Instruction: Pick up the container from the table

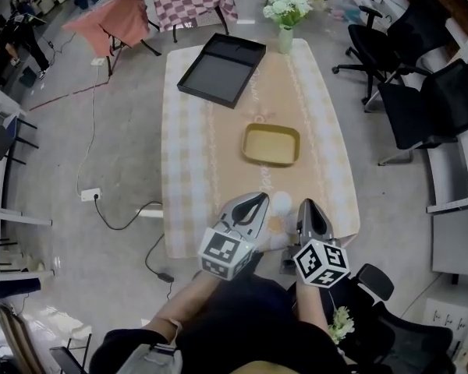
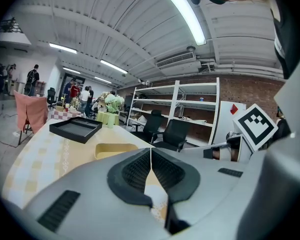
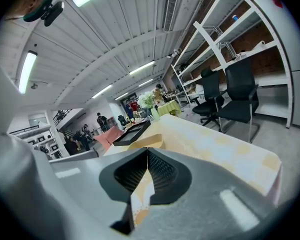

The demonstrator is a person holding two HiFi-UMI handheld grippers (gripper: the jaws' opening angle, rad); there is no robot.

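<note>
The container (image 1: 272, 145) is a shallow tan-yellow tray lying in the middle of the long table (image 1: 187, 154). It lies low ahead in the left gripper view (image 2: 112, 150), and only its rim (image 3: 150, 142) peeks over the jaws in the right gripper view. My left gripper (image 1: 259, 197) and right gripper (image 1: 306, 203) hover side by side over the table's near end, short of the container and apart from it. Both have their jaws shut with nothing between them, as their own views show for the left gripper (image 2: 151, 149) and the right gripper (image 3: 148, 150).
A black flat tray (image 1: 221, 69) lies at the far left of the table, and a vase of white flowers (image 1: 285, 20) stands at the far end. A small white round object (image 1: 281, 202) sits between the grippers' tips. Black office chairs (image 1: 421, 100) stand to the right.
</note>
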